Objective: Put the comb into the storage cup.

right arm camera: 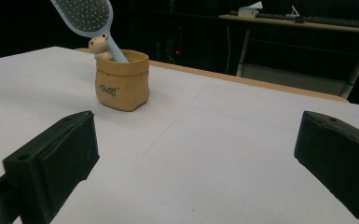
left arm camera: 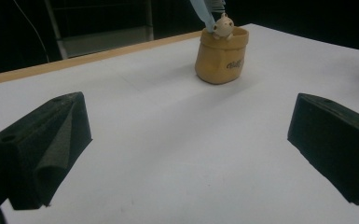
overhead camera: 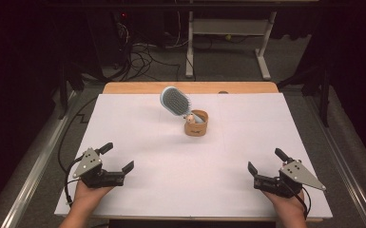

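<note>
With each tool, left (overhead camera: 117,157) and right (overhead camera: 264,160), gaping empty near the tabletop's (overhead camera: 138,190) front edge, approach the hairbrush (overhead camera: 176,101) leaning in the pouch (overhead camera: 197,124) farther back slowly, gripping its handle squarely.

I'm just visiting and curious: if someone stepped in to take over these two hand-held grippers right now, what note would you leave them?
Left gripper: open, holding nothing, near the table's near left edge.
Right gripper: open, holding nothing, near the near right edge.
Hairbrush: stands handle-down in the tan pouch-shaped holder, head leaning up and to the left; a small bear figure sits at the holder's rim.
Holder stands at mid-table toward the far side, apart from both grippers.
Done: nothing gripped yet.
Left: probably reach in and take hold of the brush or holder.
</note>
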